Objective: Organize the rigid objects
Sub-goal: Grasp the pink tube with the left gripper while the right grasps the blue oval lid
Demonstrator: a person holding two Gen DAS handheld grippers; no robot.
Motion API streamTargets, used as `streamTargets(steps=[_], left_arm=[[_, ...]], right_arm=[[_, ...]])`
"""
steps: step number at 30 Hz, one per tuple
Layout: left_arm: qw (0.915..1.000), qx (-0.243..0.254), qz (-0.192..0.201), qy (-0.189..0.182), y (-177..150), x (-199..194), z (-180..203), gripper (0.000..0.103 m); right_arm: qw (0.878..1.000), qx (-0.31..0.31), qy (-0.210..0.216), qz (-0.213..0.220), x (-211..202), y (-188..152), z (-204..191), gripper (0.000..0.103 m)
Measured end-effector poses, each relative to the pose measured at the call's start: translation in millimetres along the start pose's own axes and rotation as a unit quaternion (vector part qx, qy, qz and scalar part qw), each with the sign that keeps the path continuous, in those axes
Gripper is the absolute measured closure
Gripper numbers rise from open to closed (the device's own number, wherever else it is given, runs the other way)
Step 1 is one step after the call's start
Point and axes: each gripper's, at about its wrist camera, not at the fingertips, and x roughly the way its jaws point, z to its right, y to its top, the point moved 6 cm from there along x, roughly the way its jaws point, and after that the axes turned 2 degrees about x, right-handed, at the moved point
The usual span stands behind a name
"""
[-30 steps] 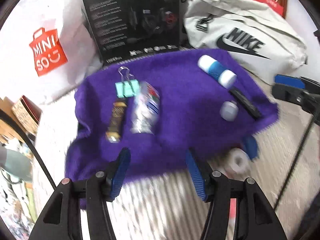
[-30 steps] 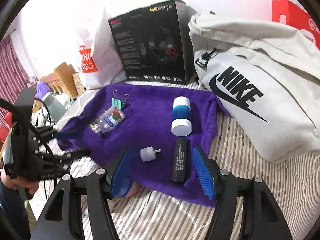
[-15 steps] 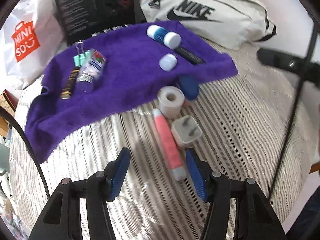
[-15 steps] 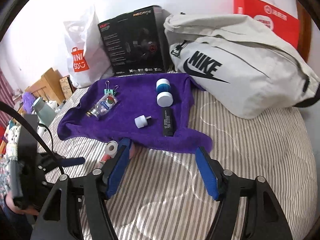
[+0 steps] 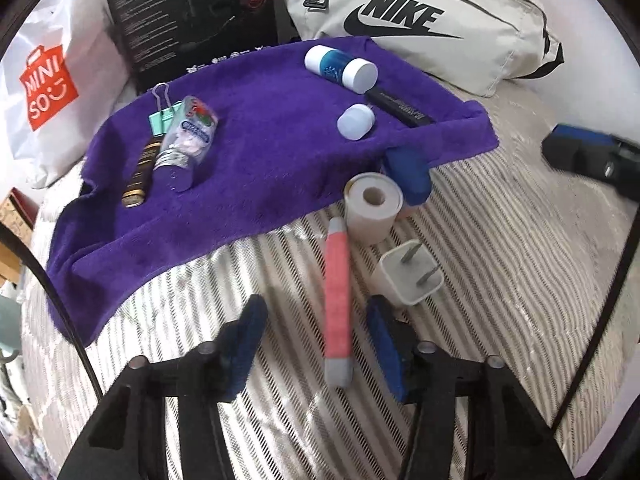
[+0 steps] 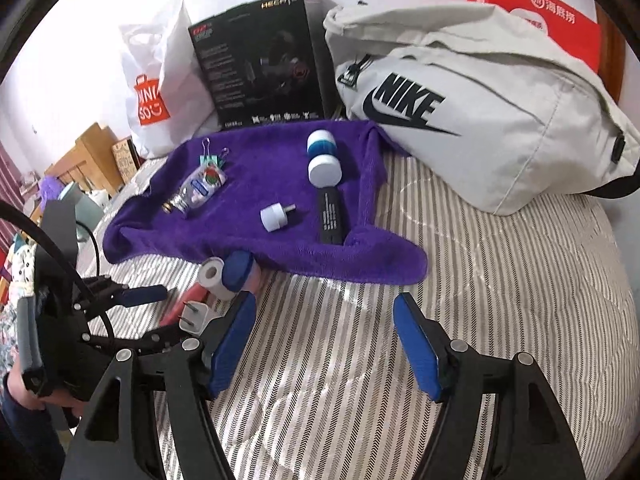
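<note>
A pink tube (image 5: 338, 280) lies on the striped bed between the fingers of my open left gripper (image 5: 314, 344), with a white charger plug (image 5: 408, 276) just right of it. Beyond them a paper tape roll (image 5: 374, 208) and a blue object (image 5: 408, 172) rest at the edge of the purple towel (image 5: 260, 168). On the towel lie a blue-and-white jar (image 5: 340, 68), a white cap (image 5: 354, 122), a black bar (image 5: 400, 106), a clear bottle (image 5: 186, 140), a brown tube (image 5: 140, 176) and a green binder clip (image 5: 162, 118). My right gripper (image 6: 324, 344) is open over bare bedding.
A grey Nike bag (image 6: 480, 120), a black box (image 6: 260, 60) and a white Miniso bag (image 6: 160, 88) stand behind the towel. A red box (image 6: 532, 12) sits behind the bag. A person's hand (image 6: 24, 392) holds the left gripper at lower left.
My left gripper swung from the towel to the loose items and closed in, so the pink tube now lies between its fingers. The right gripper drew back from the towel.
</note>
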Motion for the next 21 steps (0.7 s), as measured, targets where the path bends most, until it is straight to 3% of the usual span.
streamTargets(steps=[8, 15, 21], left_arm=[[0.9995, 0.023, 0.009, -0.020, 4.3, 2.4, 11.0, 0.089], [1.0000, 0.002, 0.006, -0.006, -8.3, -2.2, -16.4, 0.090], [0.9995, -0.029, 0.009, -0.012, -23.2, -7.1, -44.3, 0.090]], right_arm=[[1.000, -0.004, 0.013, -0.013, 12.8, -3.1, -8.3, 0.032], [0.998, 0.013, 0.050, -0.018, 30.9, 3.6, -30.8, 0.033], [0.999, 0.010, 0.044, -0.031, 56.3, 11.8, -49.3, 0.037]])
